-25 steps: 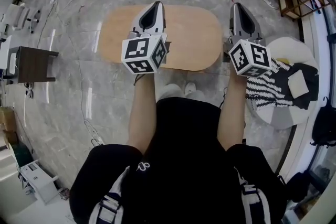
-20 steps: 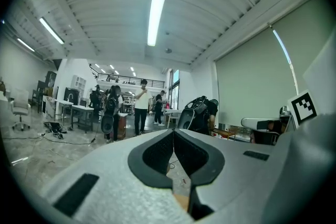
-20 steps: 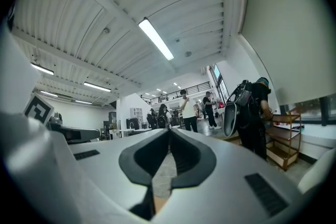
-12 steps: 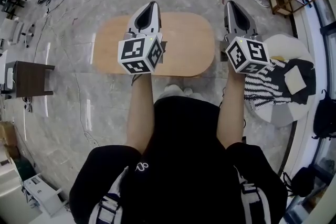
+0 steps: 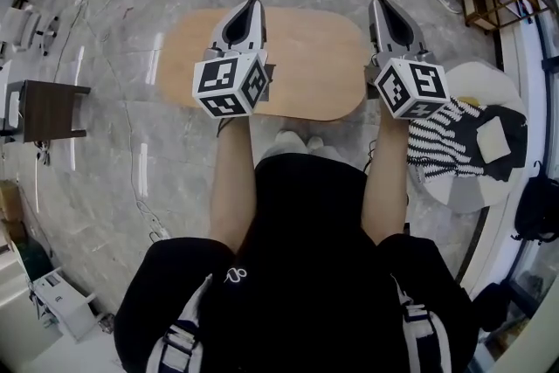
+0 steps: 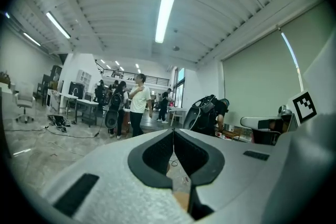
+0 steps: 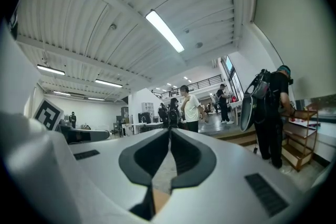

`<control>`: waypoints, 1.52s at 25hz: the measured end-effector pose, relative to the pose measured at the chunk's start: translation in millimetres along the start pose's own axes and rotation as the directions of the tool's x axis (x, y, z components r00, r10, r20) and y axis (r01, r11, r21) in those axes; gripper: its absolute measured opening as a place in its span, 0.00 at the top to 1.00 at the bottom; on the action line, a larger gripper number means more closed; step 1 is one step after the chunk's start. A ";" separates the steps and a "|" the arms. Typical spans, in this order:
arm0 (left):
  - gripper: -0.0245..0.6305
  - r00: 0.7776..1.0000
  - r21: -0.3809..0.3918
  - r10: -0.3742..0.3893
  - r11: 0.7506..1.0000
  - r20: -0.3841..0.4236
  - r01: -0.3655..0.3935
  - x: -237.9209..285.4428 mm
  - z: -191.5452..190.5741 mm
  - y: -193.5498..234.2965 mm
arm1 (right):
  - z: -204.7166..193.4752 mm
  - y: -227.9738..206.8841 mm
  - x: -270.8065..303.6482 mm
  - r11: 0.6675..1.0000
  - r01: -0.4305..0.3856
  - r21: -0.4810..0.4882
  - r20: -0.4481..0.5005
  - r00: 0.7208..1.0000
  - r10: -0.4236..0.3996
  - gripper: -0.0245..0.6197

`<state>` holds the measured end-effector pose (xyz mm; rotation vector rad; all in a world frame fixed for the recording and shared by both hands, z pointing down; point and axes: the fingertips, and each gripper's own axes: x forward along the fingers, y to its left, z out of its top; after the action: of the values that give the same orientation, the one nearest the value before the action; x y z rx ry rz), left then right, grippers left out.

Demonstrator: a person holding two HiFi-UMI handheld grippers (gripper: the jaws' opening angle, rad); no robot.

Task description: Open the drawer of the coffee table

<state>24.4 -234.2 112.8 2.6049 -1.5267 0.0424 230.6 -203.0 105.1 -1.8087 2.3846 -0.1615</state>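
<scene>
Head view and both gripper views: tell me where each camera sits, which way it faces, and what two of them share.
Head view: on the person's head, facing steeply down at the coffee table; shows both forearms, the torso, the left gripper and the right gripper.
Left gripper view: on the left gripper, facing level along its shut jaws into the hall.
Right gripper view: on the right gripper, facing level along its shut jaws.
Shared: both gripper views catch the person in a white shirt.
</scene>
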 end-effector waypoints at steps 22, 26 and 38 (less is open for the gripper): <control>0.95 0.957 -0.144 -0.078 0.989 -0.279 0.039 12.6 -136.0 71.3 | -146.5 10.6 38.5 0.988 0.083 0.128 -0.269 0.962 -0.046 0.94; 0.95 0.944 -0.154 -0.086 0.987 -0.320 0.038 5.3 -160.2 83.7 | -166.7 14.6 38.6 0.987 0.091 0.136 -0.297 0.954 -0.047 0.94; 0.95 0.867 -0.155 -0.051 0.987 -0.496 -0.031 -33.4 -259.2 110.7 | -251.9 12.1 4.7 0.983 0.106 0.151 -0.441 0.897 -0.029 0.94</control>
<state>-78.7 -227.8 377.2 2.2329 -1.2664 0.5303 172.8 -204.6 350.7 -1.9365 2.4812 -0.8408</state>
